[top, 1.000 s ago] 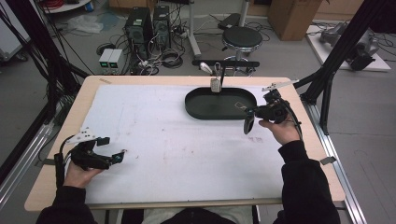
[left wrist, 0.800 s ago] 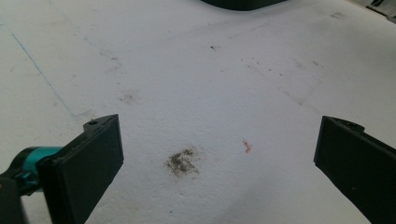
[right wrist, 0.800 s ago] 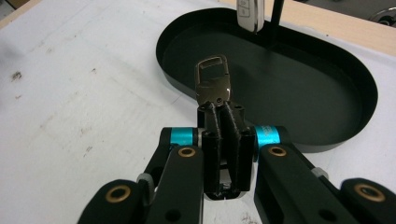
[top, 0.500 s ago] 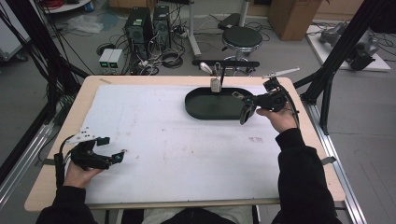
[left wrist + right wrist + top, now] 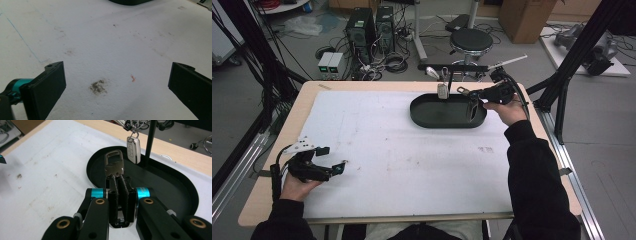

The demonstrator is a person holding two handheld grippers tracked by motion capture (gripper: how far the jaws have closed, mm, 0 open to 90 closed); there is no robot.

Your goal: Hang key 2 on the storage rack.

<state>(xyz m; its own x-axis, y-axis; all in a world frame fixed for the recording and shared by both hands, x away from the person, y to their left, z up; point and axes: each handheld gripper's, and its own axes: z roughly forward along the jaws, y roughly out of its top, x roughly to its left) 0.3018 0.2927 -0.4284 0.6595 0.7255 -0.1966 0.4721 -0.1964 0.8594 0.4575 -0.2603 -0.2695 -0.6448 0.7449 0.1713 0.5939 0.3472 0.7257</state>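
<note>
Our right gripper (image 5: 117, 182) pinches a shiny metal key clip (image 5: 114, 165) above the black tray (image 5: 175, 182); our left gripper (image 5: 117, 82) gapes wide.

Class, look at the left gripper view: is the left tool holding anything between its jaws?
No. The left tool stands wide open, with just bare, stained white table mat between its jaws.

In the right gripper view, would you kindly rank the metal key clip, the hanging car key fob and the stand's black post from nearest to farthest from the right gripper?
1. Metal key clip, clamped in the right gripper.
2. Hanging car key fob, just beyond, over the black tray.
3. Stand's black post, slightly behind the fob.
</note>
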